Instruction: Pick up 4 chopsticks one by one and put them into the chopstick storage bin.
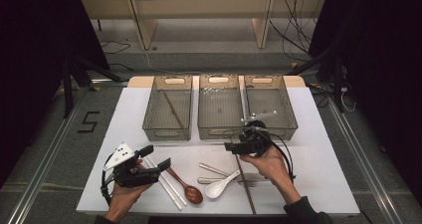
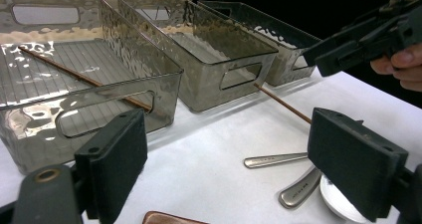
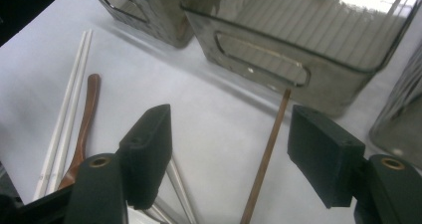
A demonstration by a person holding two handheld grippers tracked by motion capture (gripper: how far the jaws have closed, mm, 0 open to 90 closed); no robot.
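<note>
A brown chopstick (image 1: 247, 186) lies on the white table, running from the front edge toward the middle bin (image 1: 219, 133). My right gripper (image 1: 238, 145) hovers open over its far end. In the right gripper view the chopstick (image 3: 266, 159) lies on the table between the open jaws of my right gripper (image 3: 231, 154), and neither pad touches it. A second brown chopstick (image 1: 173, 109) lies in the left bin (image 1: 166, 133). My left gripper (image 1: 155, 156) is held open at the front left with nothing between its jaws, above the white chopsticks (image 1: 166, 184).
A brown wooden spoon (image 1: 186, 186), metal handles (image 1: 214, 170), a white ceramic spoon (image 1: 219, 186) and a fork (image 1: 256, 182) lie along the front. The right bin (image 1: 286, 129) holds white utensils (image 1: 259, 116). Bare table shows at the far right.
</note>
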